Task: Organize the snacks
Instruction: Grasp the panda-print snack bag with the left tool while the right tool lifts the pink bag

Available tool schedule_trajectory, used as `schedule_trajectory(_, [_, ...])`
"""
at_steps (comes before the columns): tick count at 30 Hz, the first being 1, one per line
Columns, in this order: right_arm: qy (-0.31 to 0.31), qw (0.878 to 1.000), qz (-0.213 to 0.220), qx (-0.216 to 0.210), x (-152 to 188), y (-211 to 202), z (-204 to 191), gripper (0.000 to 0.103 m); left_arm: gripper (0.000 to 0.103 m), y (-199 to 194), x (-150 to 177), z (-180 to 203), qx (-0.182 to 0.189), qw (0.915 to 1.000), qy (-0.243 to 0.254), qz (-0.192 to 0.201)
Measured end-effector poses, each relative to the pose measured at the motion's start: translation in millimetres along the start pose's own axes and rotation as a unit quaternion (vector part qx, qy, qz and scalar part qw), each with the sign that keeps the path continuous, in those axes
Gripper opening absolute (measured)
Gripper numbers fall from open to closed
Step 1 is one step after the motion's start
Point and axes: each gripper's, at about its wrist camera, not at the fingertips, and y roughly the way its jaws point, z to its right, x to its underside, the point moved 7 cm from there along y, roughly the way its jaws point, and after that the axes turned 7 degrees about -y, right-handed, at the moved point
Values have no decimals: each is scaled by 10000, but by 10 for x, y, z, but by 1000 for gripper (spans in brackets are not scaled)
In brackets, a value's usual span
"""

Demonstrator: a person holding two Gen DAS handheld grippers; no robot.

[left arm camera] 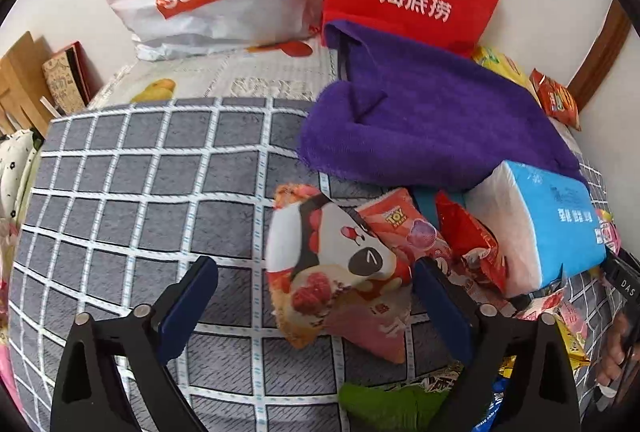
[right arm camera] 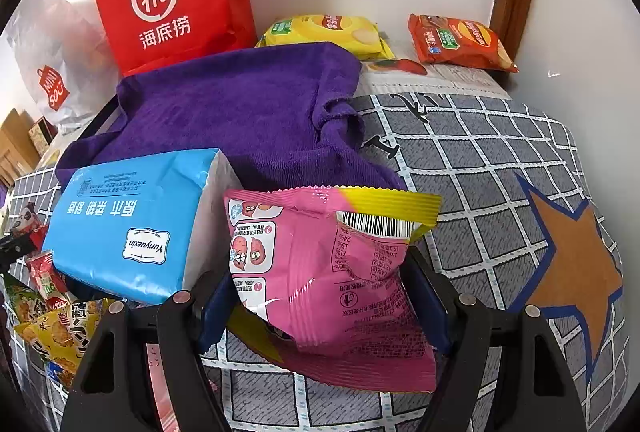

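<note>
Right hand-held gripper (right arm camera: 320,306) clamps a crinkly pink foil snack packet with yellow top seam (right arm camera: 332,272), blue pads pressing both sides, above the grey grid-patterned cloth surface (right arm camera: 500,167). Left hand-held gripper (left arm camera: 316,306) spread wide, empty, straddling a white-and-red panda-print snack bag (left arm camera: 332,272) lying on the cloth beside the folded purple towel (left arm camera: 432,127).

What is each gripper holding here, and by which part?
Right gripper: pink foil snack packet, gripped across its lower middle. Left gripper: open, holding nothing.
</note>
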Motion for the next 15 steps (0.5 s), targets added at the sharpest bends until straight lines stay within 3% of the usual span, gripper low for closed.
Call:
schedule_trajectory(3, [-8, 10000, 5, -12, 1, -11, -8, 75, 77, 51, 26, 15, 99, 9999, -15, -105])
schedule_trajectory(5, [-9, 10000, 16, -10, -2, -26, -8, 73, 55, 41, 38, 31, 211, 9997, -31, -131])
schedule_trajectory(15, [212, 9996, 138, 86, 30, -285, 74, 69, 53, -249, -10, -98, 270, 9992, -38, 276])
